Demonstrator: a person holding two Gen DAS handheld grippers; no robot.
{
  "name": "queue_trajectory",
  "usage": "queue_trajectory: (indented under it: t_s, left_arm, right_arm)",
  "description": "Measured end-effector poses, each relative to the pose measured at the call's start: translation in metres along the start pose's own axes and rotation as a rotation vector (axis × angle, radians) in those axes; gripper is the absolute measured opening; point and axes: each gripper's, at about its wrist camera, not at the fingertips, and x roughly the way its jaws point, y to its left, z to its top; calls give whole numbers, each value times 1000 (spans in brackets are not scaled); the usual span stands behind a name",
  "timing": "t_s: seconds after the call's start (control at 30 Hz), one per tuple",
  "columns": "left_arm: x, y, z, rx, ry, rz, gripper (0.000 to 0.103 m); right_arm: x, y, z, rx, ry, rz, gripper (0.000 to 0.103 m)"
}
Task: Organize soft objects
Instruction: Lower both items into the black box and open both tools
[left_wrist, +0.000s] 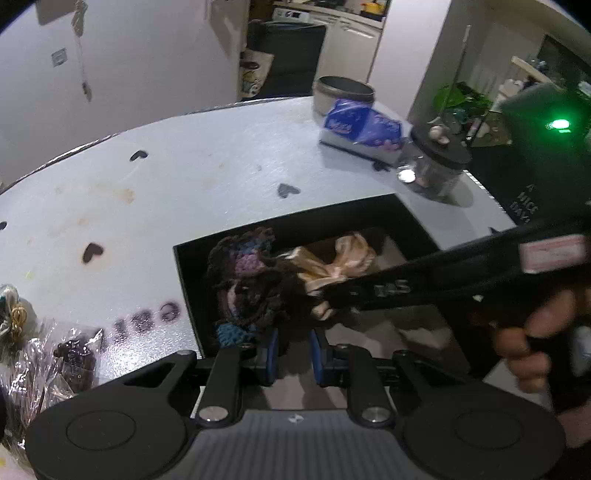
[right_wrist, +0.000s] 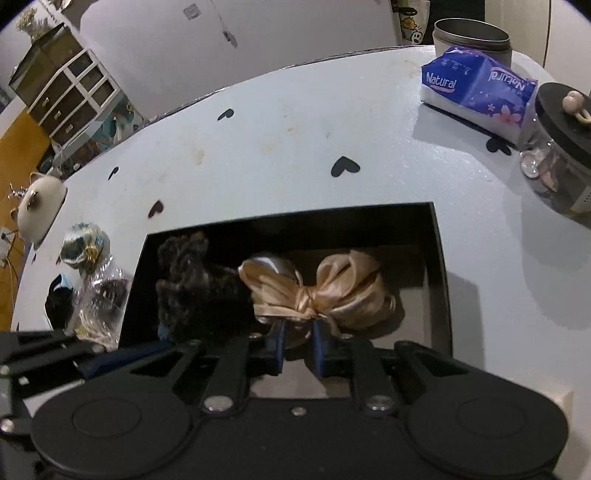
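Note:
A black open box (left_wrist: 184, 266) (right_wrist: 437, 258) sits on the white table. Inside lie a dark crocheted piece with pink and blue patches (left_wrist: 243, 284) (right_wrist: 195, 288) and a peach satin bow (left_wrist: 332, 262) (right_wrist: 325, 291). My left gripper (left_wrist: 293, 350) hangs over the box's near edge, its blue pads a narrow gap apart, touching the crocheted piece. My right gripper (right_wrist: 298, 345) is closed on the bow's lower edge near its knot. The right gripper also shows in the left wrist view (left_wrist: 325, 295) as a black arm reaching in from the right.
On the table stand a blue tissue pack (right_wrist: 476, 92), a metal tin (right_wrist: 471, 37), a glass jar with a black lid (right_wrist: 561, 155) and cellophane-wrapped trinkets (right_wrist: 96, 295) left of the box. A white ceramic piece (right_wrist: 38, 206) sits at the left table edge.

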Motion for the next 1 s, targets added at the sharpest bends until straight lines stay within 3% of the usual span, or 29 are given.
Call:
queue_trajectory:
  t_s: [0.13, 0.3, 0.53, 0.8, 1.0]
  left_arm:
    - [10, 5, 2, -24, 3, 28, 20]
    - [5, 1, 2, -14, -10, 11, 21]
    - [-19, -1, 2, -54, -62, -4, 32]
    - [-54, -7, -7, -69, -136, 36, 43]
    - [-79, -12, -20, -75, -182, 61, 58]
  right_arm:
    - [-3, 0, -1, 0, 10, 7, 17]
    - [-17, -2, -6, 9, 4, 18, 18]
    - [-50, 0, -13, -5, -61, 32, 24]
    - [-95, 1, -26, -31, -184, 26, 38]
    - [-116, 5, -43, -57, -251, 7, 51]
